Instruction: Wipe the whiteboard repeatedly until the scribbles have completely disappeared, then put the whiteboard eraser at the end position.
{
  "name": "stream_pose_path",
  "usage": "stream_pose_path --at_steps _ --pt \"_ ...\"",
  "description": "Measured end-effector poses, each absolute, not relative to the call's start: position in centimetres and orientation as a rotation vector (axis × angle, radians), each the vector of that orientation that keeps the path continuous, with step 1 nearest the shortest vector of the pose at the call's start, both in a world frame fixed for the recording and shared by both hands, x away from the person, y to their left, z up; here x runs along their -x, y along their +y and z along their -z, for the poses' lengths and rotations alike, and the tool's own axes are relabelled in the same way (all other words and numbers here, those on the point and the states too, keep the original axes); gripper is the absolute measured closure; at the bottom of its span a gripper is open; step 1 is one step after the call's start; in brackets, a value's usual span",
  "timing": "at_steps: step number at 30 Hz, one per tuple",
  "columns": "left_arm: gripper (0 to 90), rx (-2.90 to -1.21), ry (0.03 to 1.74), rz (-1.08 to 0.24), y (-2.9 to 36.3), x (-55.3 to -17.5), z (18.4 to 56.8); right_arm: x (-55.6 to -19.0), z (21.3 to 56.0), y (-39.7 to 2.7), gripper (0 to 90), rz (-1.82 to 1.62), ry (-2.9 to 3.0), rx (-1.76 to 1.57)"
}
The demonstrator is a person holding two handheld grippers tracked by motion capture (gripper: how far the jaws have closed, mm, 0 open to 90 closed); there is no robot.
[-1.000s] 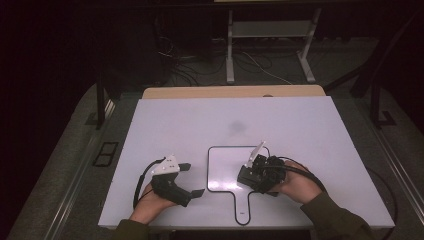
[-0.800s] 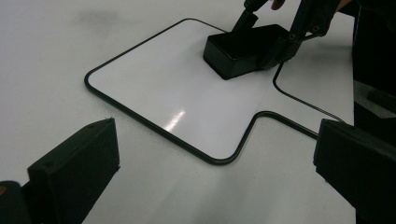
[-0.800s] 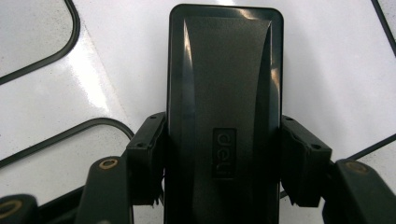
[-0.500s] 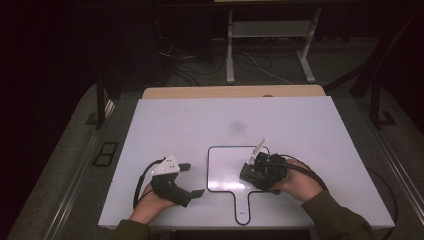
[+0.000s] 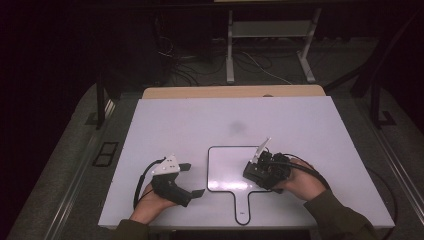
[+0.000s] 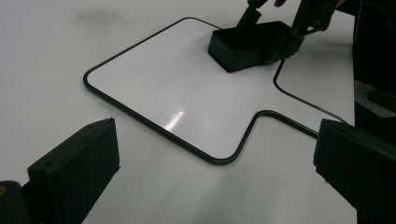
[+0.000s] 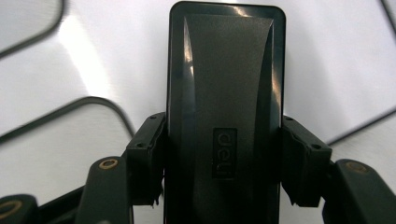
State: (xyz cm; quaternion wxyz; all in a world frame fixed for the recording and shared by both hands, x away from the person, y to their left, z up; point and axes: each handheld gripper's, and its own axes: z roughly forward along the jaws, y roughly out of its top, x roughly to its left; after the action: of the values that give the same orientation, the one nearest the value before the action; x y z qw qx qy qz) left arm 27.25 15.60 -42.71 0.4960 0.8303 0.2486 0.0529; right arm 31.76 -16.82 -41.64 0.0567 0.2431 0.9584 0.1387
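We see two hand-held grippers at work over a white table (image 5: 320, 125). On it lies a small whiteboard (image 5: 227, 167), paddle-shaped with a thin dark border and a short handle pointing toward the person's edge.

Our right gripper (image 5: 256, 170) is clamped on a black whiteboard eraser (image 7: 225, 116). In the right gripper view the pads (image 7: 148, 154) press against both long sides of the eraser, which runs straight away from the camera, its moulded top with an embossed brand mark facing us. From the left gripper view we note the eraser (image 6: 245, 44) sitting flat on the board's surface, near the far right corner of the board (image 6: 187, 93), with the right gripper (image 6: 268, 44) gripping it from behind. In the high view the right hand (image 5: 295, 182) rests at the board's right edge, cable looping off beside it.

Our left gripper (image 5: 191, 180) sits just left of the board, held low by the left hand (image 5: 150, 200) near the table's front edge. Its jaws stand wide apart with nothing between them; in its own view they frame the board's near corner and the handle notch. It touches neither board nor eraser.
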Motion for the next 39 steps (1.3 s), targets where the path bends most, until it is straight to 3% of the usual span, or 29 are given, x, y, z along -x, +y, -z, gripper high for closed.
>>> stream_pose_path --at_steps 8,14,26,39 --pt "0.0 -2.014 0.600 -0.129 15.6 -27.2 42.7 -31.1 41.6 -15.6 38.6 -0.467 2.965 -0.677" --pt "0.0 -2.013 0.603 -0.127 15.7 -27.3 42.7 -32.6 41.3 -16.6 38.7 -0.554 2.920 -0.759" --pt "0.0 -2.013 0.606 -0.130 15.7 -27.3 42.8 -37.7 39.2 -17.9 38.7 -0.684 2.814 -0.935" --pt "0.0 -2.010 0.613 -0.121 15.7 -27.7 42.9 -45.3 38.1 -16.2 38.6 -0.732 2.737 -1.059"
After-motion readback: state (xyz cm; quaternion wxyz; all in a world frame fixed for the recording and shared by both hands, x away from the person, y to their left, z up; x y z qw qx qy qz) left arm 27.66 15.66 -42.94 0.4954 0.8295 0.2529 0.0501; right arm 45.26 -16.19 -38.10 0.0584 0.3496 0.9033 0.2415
